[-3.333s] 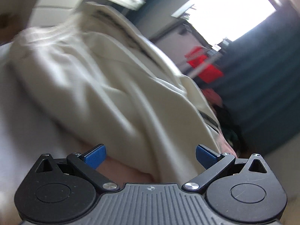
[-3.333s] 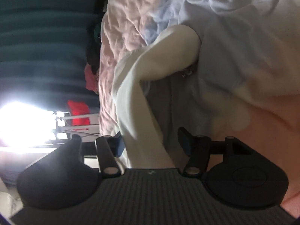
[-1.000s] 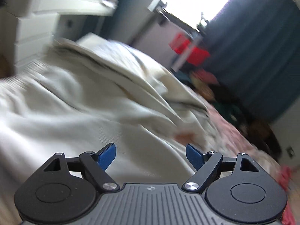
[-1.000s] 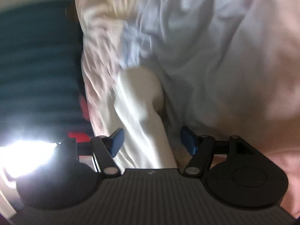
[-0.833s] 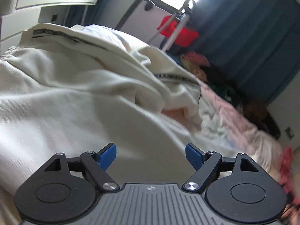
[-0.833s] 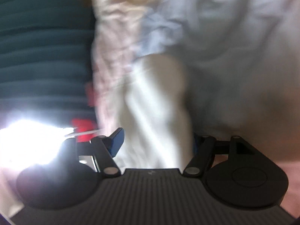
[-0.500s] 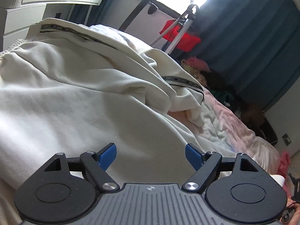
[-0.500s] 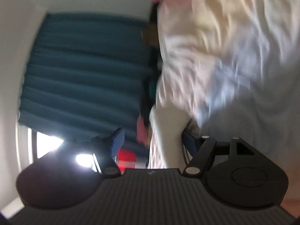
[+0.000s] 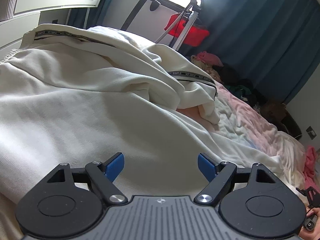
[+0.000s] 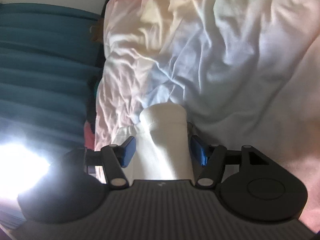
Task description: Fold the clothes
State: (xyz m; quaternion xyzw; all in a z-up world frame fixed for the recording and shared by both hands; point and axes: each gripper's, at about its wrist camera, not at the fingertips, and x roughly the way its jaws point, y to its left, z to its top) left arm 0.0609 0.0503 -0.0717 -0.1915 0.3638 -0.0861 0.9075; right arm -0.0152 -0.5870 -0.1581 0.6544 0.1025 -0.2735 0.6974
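A cream garment (image 9: 84, 108) with black lettered trim lies crumpled over the bed in the left wrist view. My left gripper (image 9: 161, 165) is open and empty, low over its flat near part. In the right wrist view a rolled cream sleeve or leg end (image 10: 164, 138) of the garment lies between the blue pads of my right gripper (image 10: 163, 150). The jaws stand wide on either side of it and are not closed. The view is rolled sideways.
The bed has a rumpled pink and pale blue sheet (image 9: 250, 124), also in the right wrist view (image 10: 200, 50). A heap of clothes (image 9: 208, 60) lies at the far end. A red bag (image 9: 188, 33) hangs on a stand by dark blue curtains (image 9: 260, 30). A white dresser (image 9: 30, 6) stands far left.
The left gripper has settled low over the garment and the view has steadied. The right gripper swung across the bed and has the cream sleeve end between its open jaws again.
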